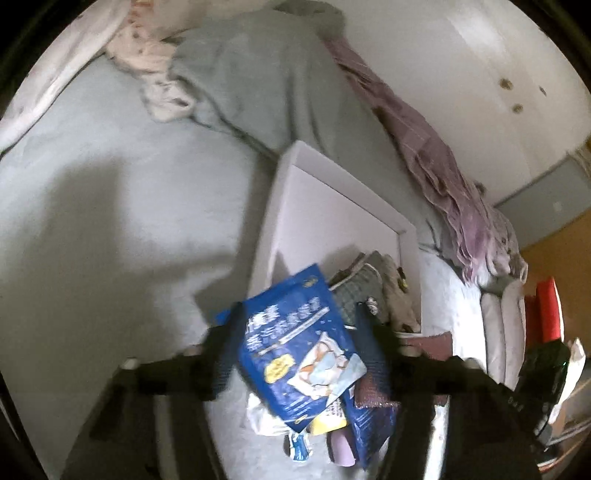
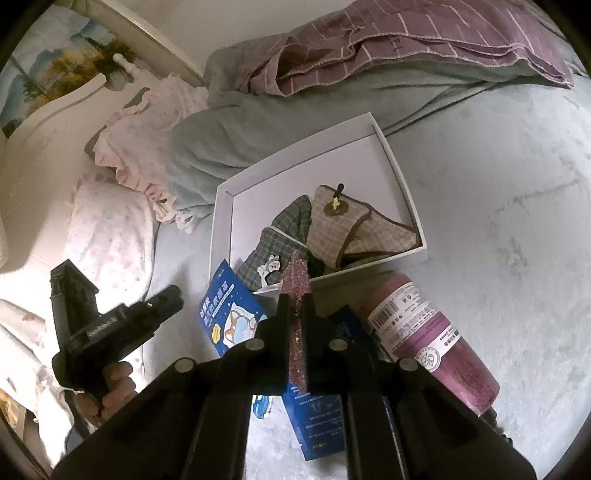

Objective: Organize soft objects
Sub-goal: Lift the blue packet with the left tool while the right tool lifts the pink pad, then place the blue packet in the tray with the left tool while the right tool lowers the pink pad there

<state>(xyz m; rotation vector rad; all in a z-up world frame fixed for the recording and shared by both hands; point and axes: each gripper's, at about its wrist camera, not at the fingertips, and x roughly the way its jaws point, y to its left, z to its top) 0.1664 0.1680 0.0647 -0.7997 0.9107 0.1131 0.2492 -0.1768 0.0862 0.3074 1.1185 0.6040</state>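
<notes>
A blue printed packet (image 1: 295, 350) sits between the wide-apart fingers of my left gripper (image 1: 301, 332), which is open. The pads do not press on it. The same packet (image 2: 229, 314) leans at the near left corner of a white shallow box (image 2: 221, 206). Inside the box lie a green plaid cloth (image 2: 288, 229) and a beige plaid pouch (image 2: 343, 221). My right gripper (image 2: 295, 306) is shut on a thin purple glittery cloth (image 2: 297, 273), seen edge-on and sticking out past the fingertips. A purple labelled roll (image 2: 424, 332) lies just to its right.
Everything rests on a pale bed sheet (image 2: 517, 221). A grey-green blanket (image 2: 229, 136) and a purple checked throw (image 2: 388, 33) are heaped behind the box, with pink ruffled pillows (image 2: 110, 229) at the left. A second blue packet (image 2: 314, 424) lies under my right gripper. A hand (image 2: 110, 384) holds the left tool.
</notes>
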